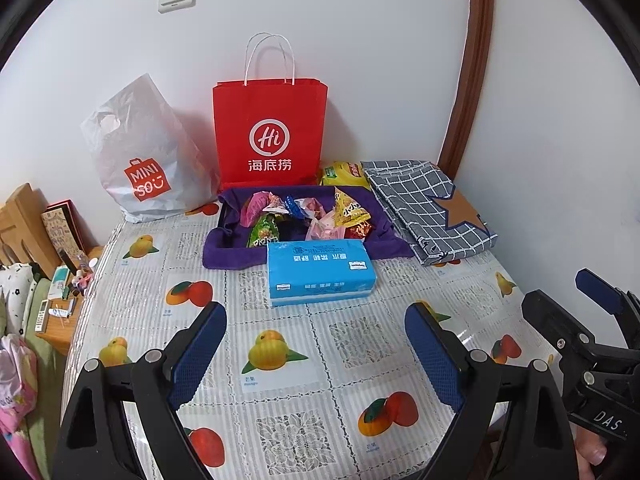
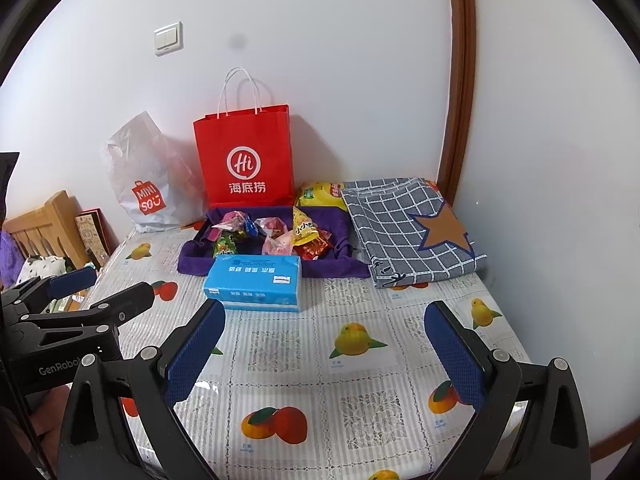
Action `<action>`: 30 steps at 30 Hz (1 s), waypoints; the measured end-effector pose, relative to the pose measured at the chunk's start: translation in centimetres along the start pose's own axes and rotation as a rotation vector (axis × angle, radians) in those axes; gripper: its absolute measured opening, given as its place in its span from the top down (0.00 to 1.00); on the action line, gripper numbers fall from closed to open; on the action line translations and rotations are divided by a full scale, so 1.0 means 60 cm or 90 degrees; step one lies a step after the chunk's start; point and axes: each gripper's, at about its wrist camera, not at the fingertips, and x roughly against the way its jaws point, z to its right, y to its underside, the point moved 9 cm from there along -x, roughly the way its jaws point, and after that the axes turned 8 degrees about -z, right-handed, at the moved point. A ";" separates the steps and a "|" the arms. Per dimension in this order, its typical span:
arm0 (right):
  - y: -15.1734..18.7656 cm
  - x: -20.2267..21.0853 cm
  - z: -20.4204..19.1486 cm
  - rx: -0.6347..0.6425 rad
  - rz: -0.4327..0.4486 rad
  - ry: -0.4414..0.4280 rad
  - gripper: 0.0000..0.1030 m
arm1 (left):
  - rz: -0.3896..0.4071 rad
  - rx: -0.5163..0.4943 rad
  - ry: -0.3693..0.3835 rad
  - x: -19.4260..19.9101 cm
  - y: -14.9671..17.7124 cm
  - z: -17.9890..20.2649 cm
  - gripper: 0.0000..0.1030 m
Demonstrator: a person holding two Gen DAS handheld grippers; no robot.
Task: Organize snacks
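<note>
Several small snack packets [image 1: 304, 216] [image 2: 276, 234] lie in a purple cloth-lined tray [image 1: 224, 252] [image 2: 192, 258] at the back of the table. A yellow snack bag [image 1: 344, 172] [image 2: 320, 194] lies behind the tray. A blue tissue pack [image 1: 320, 272] [image 2: 254, 282] lies in front of it. My left gripper [image 1: 316, 320] is open and empty over the near table. My right gripper [image 2: 326, 320] is open and empty too, to its right. The right gripper shows in the left wrist view [image 1: 568, 300].
A red paper bag [image 1: 270, 136] [image 2: 244, 158] and a white plastic bag [image 1: 140, 156] [image 2: 148, 176] stand against the wall. A folded grey checked cloth [image 1: 428, 204] [image 2: 412, 224] lies at the right. A nightstand with clutter [image 1: 60, 308] is left of the table.
</note>
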 end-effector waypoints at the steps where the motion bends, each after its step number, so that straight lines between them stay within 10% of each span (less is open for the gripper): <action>1: 0.000 0.001 0.000 -0.001 0.000 0.000 0.04 | 0.000 0.000 0.000 0.001 0.000 0.001 0.12; 30: 0.001 0.005 -0.002 0.006 0.001 -0.003 0.04 | 0.005 0.008 -0.004 0.008 -0.006 -0.004 0.12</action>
